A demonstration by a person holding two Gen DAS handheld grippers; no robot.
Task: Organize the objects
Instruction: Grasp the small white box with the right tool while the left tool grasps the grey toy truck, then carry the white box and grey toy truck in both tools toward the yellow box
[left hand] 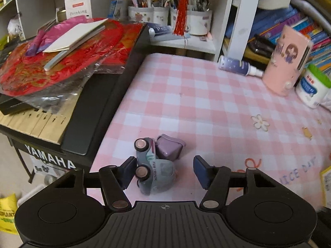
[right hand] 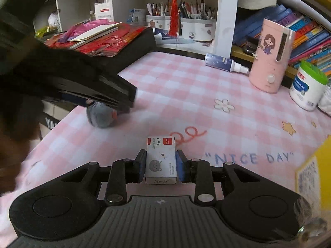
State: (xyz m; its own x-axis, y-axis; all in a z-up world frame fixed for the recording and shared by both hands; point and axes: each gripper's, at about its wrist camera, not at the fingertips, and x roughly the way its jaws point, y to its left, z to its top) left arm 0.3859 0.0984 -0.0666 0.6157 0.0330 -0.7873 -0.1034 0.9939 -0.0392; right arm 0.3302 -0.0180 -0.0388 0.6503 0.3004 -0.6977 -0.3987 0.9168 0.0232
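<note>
A grey-blue toy car lies on its side on the pink checked tablecloth, with a small purple piece against it. My left gripper is open, its fingers on either side of the car, the left pad close to a wheel. In the right wrist view the left gripper hovers over the toy car. My right gripper is shut on a small white staples box with a cat drawing, just above the cloth.
A black Yamaha keyboard with red papers borders the table's left. A pink humidifier, spray bottle and white tub stand at the back right. A yellow box sits at the right edge. Pen cups and books fill shelves behind.
</note>
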